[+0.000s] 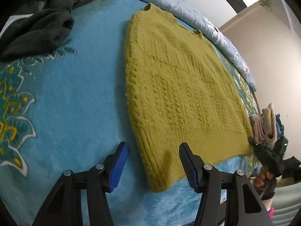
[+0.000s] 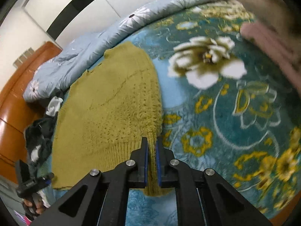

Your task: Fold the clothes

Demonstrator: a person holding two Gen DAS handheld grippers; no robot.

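The right gripper (image 2: pixel 152 148) is clamped tight on the sweater (image 2: pixel 109 113), its blue-lined jaws pinching a bunched ridge of the olive-green knit at the hem corner, and the fabric rises up between the pads and hangs down behind them. Over on the other side, the left gripper (image 1: pixel 153 166) stands with its jaws well apart, holding nothing; its fingertips hover just at the near hem of the sweater (image 1: pixel 180 94), one finger over the bare blanket (image 1: pixel 79 98), the other over the knit's ribbed edge, and whether either pad actually touches the cloth I cannot tell. The sweater lies flat and spread on the blue floral blanket, neck end away from the grippers, toward a pale blue quilt (image 1: pixel 188 7) bunched along the far side. In the left wrist view the right gripper shows at the sweater's far hem corner, small and partly cut off by the frame edge, with fingers of the person's hand (image 1: pixel 263 179) behind it. A heap of dark clothes (image 1: pixel 37 24) sits at the blanket's upper left, with something white poking out above. Beyond the right corner lies a stack of folded clothes (image 1: pixel 267 124), blurred in the right wrist view, where only pink and beige smears show. The blanket's flowers there are motion-smeared too.
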